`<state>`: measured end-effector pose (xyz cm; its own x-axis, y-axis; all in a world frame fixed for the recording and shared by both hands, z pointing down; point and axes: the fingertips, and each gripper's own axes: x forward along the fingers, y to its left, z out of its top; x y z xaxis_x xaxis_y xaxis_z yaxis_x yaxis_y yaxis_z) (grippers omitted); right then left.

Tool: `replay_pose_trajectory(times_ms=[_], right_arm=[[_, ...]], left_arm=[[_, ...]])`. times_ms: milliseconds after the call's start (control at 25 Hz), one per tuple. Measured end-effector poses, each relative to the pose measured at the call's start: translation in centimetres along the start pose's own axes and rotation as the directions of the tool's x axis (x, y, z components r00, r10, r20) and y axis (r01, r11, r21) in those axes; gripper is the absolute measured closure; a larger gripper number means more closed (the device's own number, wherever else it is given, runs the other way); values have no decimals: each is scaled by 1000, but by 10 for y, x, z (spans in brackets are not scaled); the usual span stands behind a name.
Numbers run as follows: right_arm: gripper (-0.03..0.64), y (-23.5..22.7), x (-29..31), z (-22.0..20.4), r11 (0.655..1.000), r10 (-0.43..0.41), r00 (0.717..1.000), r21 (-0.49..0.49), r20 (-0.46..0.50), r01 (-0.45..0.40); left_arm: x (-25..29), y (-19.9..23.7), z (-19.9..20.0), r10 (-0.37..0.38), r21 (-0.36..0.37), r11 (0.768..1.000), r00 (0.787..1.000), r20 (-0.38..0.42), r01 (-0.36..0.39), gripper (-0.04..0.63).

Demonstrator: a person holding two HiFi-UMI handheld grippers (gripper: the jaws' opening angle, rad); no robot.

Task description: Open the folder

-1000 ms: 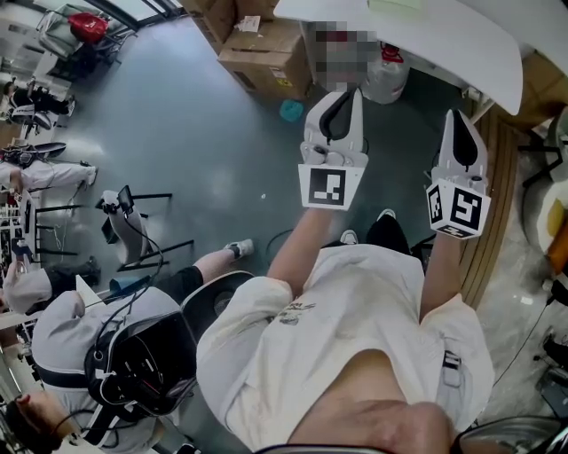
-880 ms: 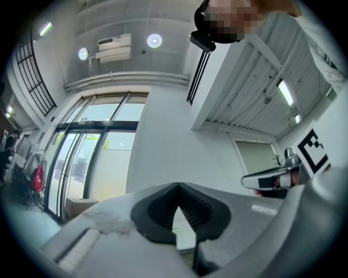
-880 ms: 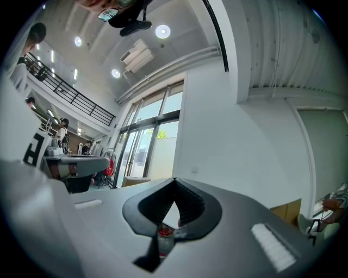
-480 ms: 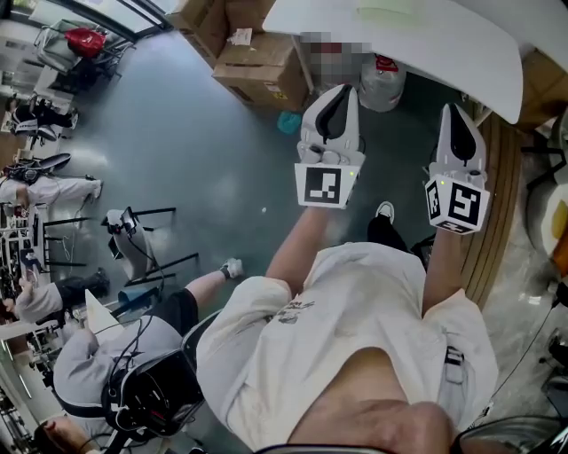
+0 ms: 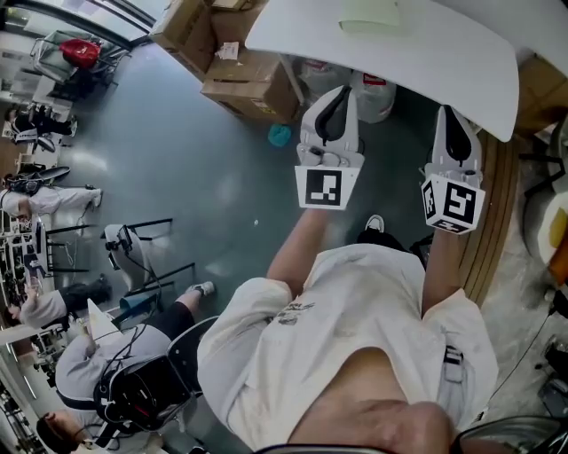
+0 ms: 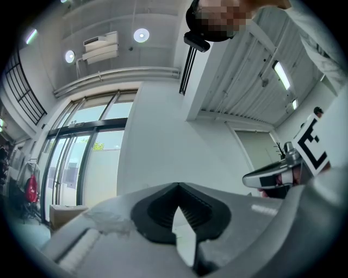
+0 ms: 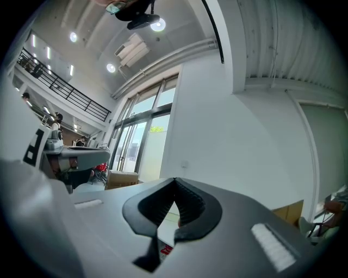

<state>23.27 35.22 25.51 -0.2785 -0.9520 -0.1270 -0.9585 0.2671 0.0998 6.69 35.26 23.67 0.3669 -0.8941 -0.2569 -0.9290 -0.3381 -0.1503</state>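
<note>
A pale green folder (image 5: 370, 14) lies flat on a white table (image 5: 444, 62) at the top of the head view, partly cut off by the frame edge. My left gripper (image 5: 341, 92) is held out in front of the person's body, shut and with nothing in it, its tip at the table's near edge. My right gripper (image 5: 447, 112) is beside it, also shut and with nothing in it. In the left gripper view the closed jaws (image 6: 178, 185) point at a white wall. The right gripper view shows its jaws (image 7: 174, 179) met at the tips.
Cardboard boxes (image 5: 247, 78) stand on the grey floor left of the table. A white jug (image 5: 374, 96) sits under the table, and a small teal thing (image 5: 280, 135) lies on the floor. Wooden boards (image 5: 497, 204) run along the right. A seated person (image 5: 98, 355) is at the lower left.
Table, boxes and folder have slid nearer and lower in the head view as both grippers moved toward the table together. Both grippers stay shut.
</note>
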Motion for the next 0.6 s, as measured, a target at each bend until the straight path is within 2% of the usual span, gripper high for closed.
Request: replay_pose_trajectory(times_ms=[320,600], right_arm=[[615,-51,44,-24,999,25,999,41,-31,-24],[615,-70,58,-38,996,29,999,84,-41,-26]], left_arm=[[60,-22,-19,12,34,999,1000,-20,-11,598],[76,-28,-33,29,44,999,998,-54,-26,598]])
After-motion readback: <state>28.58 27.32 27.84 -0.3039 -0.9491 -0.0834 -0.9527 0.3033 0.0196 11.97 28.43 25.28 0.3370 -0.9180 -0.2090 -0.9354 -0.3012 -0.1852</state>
